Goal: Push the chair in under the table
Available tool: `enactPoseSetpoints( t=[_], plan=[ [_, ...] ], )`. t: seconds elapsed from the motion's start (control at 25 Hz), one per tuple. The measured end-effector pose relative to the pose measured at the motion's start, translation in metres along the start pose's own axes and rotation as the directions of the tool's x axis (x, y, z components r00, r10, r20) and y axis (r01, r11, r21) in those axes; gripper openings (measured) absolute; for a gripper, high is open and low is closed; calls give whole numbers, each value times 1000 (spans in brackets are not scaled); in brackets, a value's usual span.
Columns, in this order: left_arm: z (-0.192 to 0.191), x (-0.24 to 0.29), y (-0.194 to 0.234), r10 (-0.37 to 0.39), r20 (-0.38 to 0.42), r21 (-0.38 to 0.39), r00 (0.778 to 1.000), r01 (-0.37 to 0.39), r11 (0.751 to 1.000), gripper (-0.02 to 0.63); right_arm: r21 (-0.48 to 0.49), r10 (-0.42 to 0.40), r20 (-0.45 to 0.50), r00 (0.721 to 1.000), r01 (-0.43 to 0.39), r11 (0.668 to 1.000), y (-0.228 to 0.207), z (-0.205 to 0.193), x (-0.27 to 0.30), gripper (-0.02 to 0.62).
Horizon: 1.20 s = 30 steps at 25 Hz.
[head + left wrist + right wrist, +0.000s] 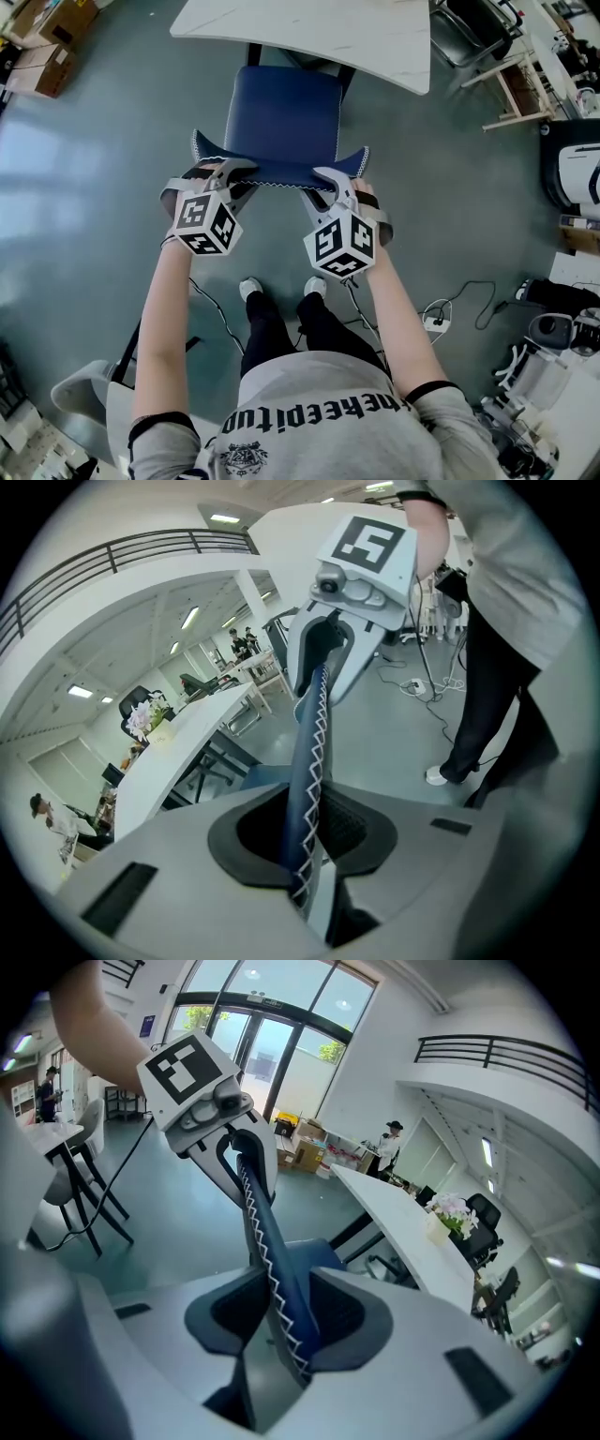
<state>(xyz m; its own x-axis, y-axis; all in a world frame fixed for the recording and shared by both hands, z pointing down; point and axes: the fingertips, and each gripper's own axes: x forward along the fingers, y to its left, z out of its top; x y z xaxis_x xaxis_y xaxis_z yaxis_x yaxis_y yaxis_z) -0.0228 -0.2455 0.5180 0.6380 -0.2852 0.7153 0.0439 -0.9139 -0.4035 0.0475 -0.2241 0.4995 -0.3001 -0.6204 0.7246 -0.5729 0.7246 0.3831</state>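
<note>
A blue chair stands before the white table [309, 33], its seat [281, 112] partly under the table's edge. The chair's backrest [281, 167], trimmed with white zigzag stitching, faces me. My left gripper [236, 171] is shut on the backrest's top edge near its left corner, and my right gripper [325, 175] is shut on it near the right corner. In the left gripper view the stitched edge [307, 799] runs between the dark pads of the left gripper [305, 855]. In the right gripper view the same edge [277, 1297] sits pinched in the right gripper [281, 1335].
Cardboard boxes [47, 37] lie on the floor at the far left. A power strip with cables [436, 323] is on the floor at my right, near equipment [553, 356]. A grey chair [84, 389] stands behind my left. A flower pot [450, 1211] sits on the table.
</note>
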Motion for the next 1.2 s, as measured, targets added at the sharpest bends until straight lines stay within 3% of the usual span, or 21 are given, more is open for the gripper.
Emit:
enactPoseSetpoints(
  t=[0.56, 0.8, 1.04, 1.2],
  plan=[
    [-5, -1, -1, -20, -8, -22, 1000, 20, 1000, 75, -55, 27, 36, 999, -25, 998, 7, 4, 1, 129],
    [-6, -4, -5, -31, 15, -1, 999, 31, 1000, 78, -19, 44, 25, 999, -44, 999, 8, 4, 2, 137],
    [-6, -4, -10, -130, 12, -18, 991, 131, 991, 92, 24, 75, 3, 997, -76, 997, 9, 3, -2, 143],
    [-6, -7, -12, -126, 1, 7, 992, 126, 992, 99, 58, 60, -4, 998, -60, 997, 8, 5, -8, 143]
  ],
)
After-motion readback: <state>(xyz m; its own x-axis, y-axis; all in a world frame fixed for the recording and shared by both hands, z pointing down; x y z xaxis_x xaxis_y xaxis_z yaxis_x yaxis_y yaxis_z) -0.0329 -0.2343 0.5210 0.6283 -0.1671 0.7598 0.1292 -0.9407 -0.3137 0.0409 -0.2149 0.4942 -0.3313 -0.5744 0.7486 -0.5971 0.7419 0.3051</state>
